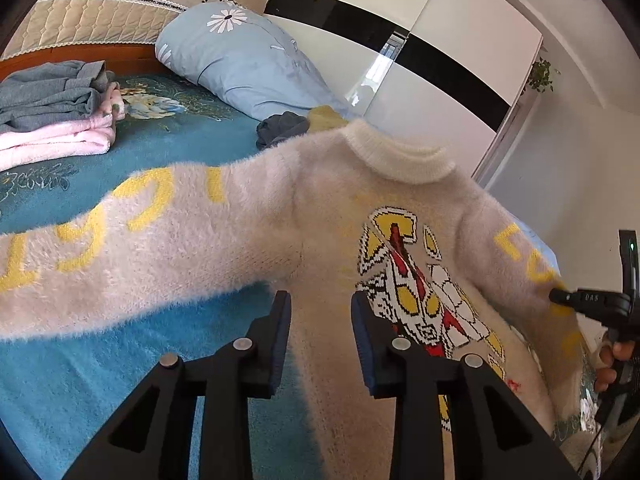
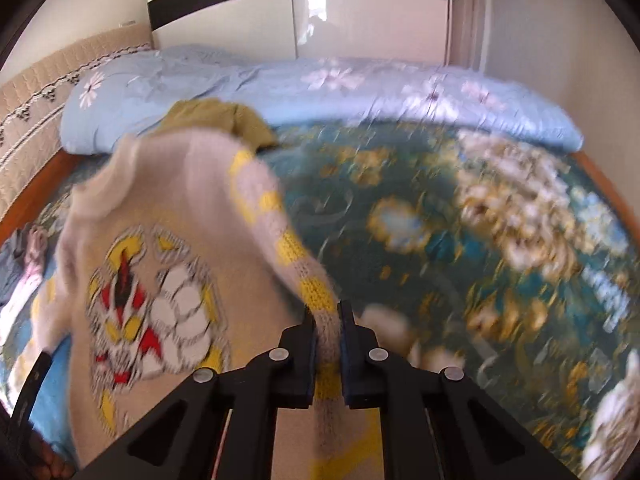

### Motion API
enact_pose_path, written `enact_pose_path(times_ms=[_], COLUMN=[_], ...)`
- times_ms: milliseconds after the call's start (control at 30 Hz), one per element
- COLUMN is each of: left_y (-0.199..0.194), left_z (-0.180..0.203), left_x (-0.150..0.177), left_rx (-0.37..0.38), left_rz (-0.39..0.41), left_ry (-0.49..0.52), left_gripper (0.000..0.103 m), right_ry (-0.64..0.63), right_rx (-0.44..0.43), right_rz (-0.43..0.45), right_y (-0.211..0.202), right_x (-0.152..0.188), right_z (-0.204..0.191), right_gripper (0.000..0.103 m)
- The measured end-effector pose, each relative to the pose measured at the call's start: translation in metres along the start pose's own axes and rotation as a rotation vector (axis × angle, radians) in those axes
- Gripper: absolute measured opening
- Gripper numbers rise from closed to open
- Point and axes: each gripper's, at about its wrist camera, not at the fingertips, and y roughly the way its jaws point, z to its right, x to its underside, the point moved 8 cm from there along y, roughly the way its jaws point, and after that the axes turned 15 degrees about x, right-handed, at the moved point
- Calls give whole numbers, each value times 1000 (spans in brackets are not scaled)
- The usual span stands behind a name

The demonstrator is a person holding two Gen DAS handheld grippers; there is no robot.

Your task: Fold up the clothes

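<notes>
Blue floral bedding (image 1: 120, 360) covers the bed in the left wrist view, with a pale blue pillow (image 1: 248, 68) far back and folded grey and pink clothes (image 1: 56, 120) at far left. A fluffy cream sweater (image 1: 280, 232) lies spread across the bed, one sleeve stretching left. The left gripper (image 1: 320, 340) hovers over its body, jaws apart and empty.

Right wrist view, blurred: the right gripper (image 2: 327, 344) has its jaws clamped on the sweater's yellow-lettered sleeve (image 2: 296, 268), just right of the cartoon figure (image 2: 152, 304).
</notes>
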Motion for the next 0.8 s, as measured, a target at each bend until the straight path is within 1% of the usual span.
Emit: enact_pose_path(times_ms=[67, 167, 233, 333, 433, 500, 533, 567, 600, 633, 700, 800], left_y=[1, 3, 4, 7, 9, 9, 10, 10, 11, 11, 13, 12], left_z=[0, 1, 1, 0, -1, -1, -2, -2, -2, -2, 1, 5], left_x=[1, 2, 3, 4, 4, 3, 3, 3, 3, 4, 4, 4], left_rx=[1, 7, 14, 25, 29, 35, 38, 41, 42, 40, 35, 30], left_rz=[-4, -16, -26, -38, -49, -51, -52, -55, -57, -61, -64, -64], left_ry=[4, 13, 16, 10, 0, -7, -13, -18, -22, -22, -14, 10], left_gripper=[32, 32, 32, 32, 33, 33, 33, 33, 33, 34, 36, 38], right_ry=[-21, -41, -45, -56, -69, -32, -13, 18, 55, 86, 130, 97], right_rx=[77, 162, 194, 235, 262, 239, 227, 190, 140, 100, 52, 11], right_rz=[63, 98, 87, 56, 3, -19, -29, -38, -42, -35, -22, -6], right_y=[3, 22, 41, 72, 102, 110, 114, 115, 114, 108, 99, 81], right_x=[-32, -74, -96, -118, -124, -122, -120, -120, -119, -121, -118, -101], right_z=[6, 5, -1, -12, -22, -21, -21, -19, -16, -11, -5, 3], right_gripper=[10, 10, 10, 10, 10, 13, 20, 28, 50, 62, 62, 62])
